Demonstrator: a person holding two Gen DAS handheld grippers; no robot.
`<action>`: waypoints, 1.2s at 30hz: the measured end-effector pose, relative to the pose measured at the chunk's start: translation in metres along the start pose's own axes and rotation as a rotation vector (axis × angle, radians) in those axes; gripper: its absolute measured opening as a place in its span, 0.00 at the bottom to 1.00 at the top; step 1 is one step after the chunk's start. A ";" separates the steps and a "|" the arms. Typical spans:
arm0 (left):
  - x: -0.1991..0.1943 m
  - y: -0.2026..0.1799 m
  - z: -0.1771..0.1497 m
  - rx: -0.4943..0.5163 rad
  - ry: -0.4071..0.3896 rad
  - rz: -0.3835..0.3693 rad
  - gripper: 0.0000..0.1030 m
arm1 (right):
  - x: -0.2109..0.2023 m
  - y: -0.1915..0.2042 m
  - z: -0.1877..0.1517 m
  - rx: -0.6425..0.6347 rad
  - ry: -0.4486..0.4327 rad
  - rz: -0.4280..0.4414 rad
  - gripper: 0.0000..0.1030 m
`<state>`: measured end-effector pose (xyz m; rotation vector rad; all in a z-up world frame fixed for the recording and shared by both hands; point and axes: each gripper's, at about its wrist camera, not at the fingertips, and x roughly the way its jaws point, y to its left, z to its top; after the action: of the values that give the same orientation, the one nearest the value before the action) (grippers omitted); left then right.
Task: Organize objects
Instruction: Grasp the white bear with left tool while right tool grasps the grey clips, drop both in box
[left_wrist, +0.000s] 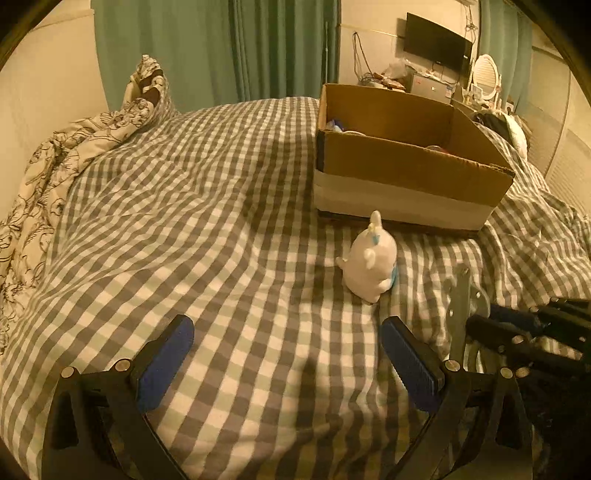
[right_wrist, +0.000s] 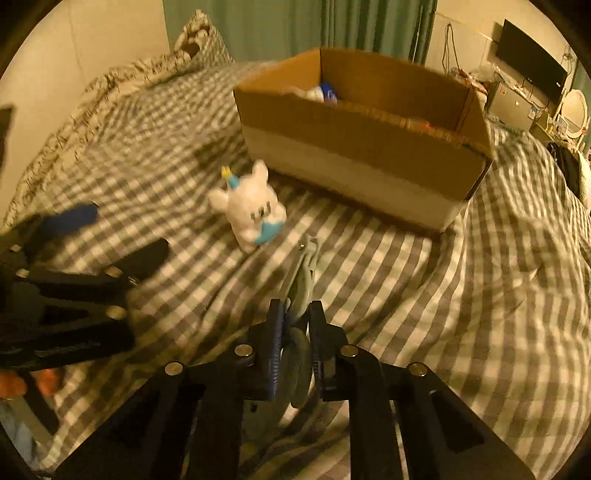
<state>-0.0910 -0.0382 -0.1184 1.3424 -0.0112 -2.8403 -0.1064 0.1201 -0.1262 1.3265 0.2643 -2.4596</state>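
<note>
On the checked bedspread (left_wrist: 221, 221), the right gripper (right_wrist: 295, 314) is clamped on a flat grey metal tool (right_wrist: 304, 273) — the white plush toy (right_wrist: 255, 206) at its eleven o'clock, before the cardboard box (right_wrist: 369, 155). The left gripper (left_wrist: 288, 347) gapes wide — nothing between.

I look over a bed in grey-and-white checked cloth (left_wrist: 207, 206), a floral-printed quilt (left_wrist: 55, 162) bunched at its far left. Behind hang long green curtains (left_wrist: 221, 48); a black flat screen (left_wrist: 437, 42) is on the pale wall — warm, dim, yellowish light.
</note>
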 end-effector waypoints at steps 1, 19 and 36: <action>0.001 -0.001 0.002 -0.001 0.003 -0.009 1.00 | -0.003 0.002 0.005 -0.001 -0.014 -0.001 0.12; 0.078 -0.050 0.036 0.086 0.104 -0.156 0.56 | -0.017 -0.060 0.048 0.046 -0.100 0.001 0.04; -0.005 -0.064 0.050 0.154 -0.045 -0.104 0.44 | -0.080 -0.059 0.043 0.061 -0.211 0.000 0.04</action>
<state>-0.1259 0.0266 -0.0834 1.3420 -0.1678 -3.0117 -0.1208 0.1777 -0.0358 1.0773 0.1389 -2.5998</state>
